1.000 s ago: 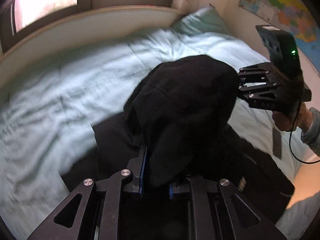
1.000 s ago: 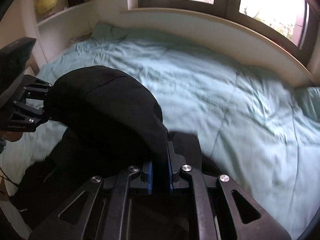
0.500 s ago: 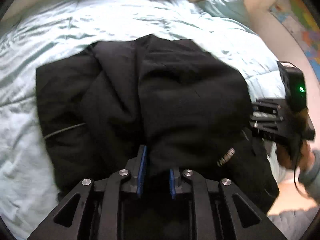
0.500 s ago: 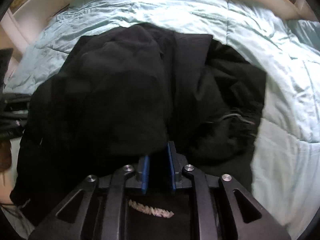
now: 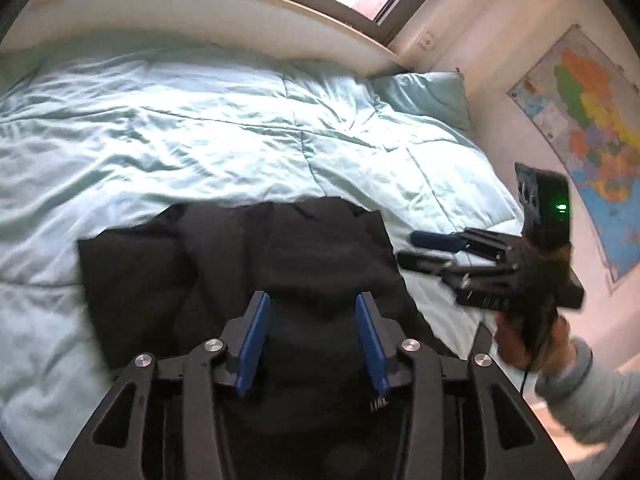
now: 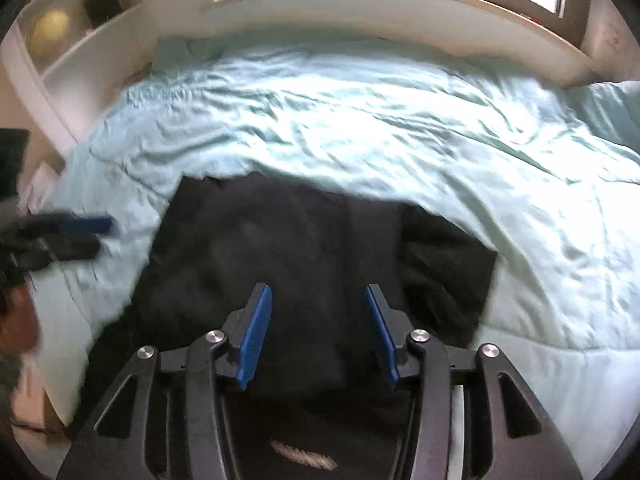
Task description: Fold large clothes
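Your main risk now is undoing the fold: the bulky black fabric garment (image 5: 256, 264) lies in a loose, thick stack at the lower centre of both views, on the rumpled pale mint quilted bed cover (image 5: 192, 136), and the layers look springy, so a careless regrab of only the top layer could drag it off square. Its right-hand layer in the right wrist view sits uneven and could slide if you brush it.

Your left gripper (image 5: 312, 336) hovers low over the near part of the garment, its blue-padded jaws spread wide and holding nothing. Your right gripper (image 6: 318, 332) hangs likewise over the garment's near side, jaws spread and empty; in the left wrist view it sits at the right, beside the garment's edge. Motion blur leaves it unclear whether either touches the cloth.
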Demonstrator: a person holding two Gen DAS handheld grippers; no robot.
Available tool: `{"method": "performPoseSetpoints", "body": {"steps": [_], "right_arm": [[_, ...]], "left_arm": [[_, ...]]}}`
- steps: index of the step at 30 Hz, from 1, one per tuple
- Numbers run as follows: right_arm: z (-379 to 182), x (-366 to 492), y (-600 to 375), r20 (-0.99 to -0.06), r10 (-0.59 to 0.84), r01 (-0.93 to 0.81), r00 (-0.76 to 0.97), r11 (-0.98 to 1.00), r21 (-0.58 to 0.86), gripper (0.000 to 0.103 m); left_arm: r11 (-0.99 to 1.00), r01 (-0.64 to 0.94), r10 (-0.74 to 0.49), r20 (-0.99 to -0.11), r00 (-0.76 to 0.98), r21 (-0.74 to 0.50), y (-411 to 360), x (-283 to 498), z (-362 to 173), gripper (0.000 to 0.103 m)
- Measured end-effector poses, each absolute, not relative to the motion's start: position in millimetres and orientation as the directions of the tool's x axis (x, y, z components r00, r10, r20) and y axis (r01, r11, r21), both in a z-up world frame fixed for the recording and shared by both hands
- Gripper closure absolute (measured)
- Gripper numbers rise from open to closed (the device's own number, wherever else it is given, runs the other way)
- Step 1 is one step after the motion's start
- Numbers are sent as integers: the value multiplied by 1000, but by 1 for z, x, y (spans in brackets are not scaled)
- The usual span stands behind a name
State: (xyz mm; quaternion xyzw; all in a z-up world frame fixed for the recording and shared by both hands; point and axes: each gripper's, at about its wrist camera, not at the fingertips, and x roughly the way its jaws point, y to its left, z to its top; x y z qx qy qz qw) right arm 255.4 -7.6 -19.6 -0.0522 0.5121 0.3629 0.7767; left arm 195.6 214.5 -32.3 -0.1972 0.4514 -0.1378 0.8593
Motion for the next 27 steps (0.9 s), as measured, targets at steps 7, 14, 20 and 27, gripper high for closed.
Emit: {"method": "performPoseSetpoints", "body": {"steps": [7, 14, 20, 27], "right_arm": [[-95, 216, 23, -886, 462, -664, -26, 655, 361, 53], [-170, 178, 8, -906, 403, -564, -125, 723, 399, 53], [-142, 171, -11, -886, 444, -560, -131, 705, 436, 53], [-77, 150, -25, -853, 521, -593, -40, 674, 440, 53]], "left_arm": [[858, -48, -478, -829, 291, -511, 209, 209, -140, 57], [857, -118, -459, -847, 269, -502, 203, 177, -183, 56], [852, -60, -478, -819, 318, -520, 197, 166, -145, 57], [829, 71, -533, -745, 400, -555, 182, 155, -92, 57]]}}
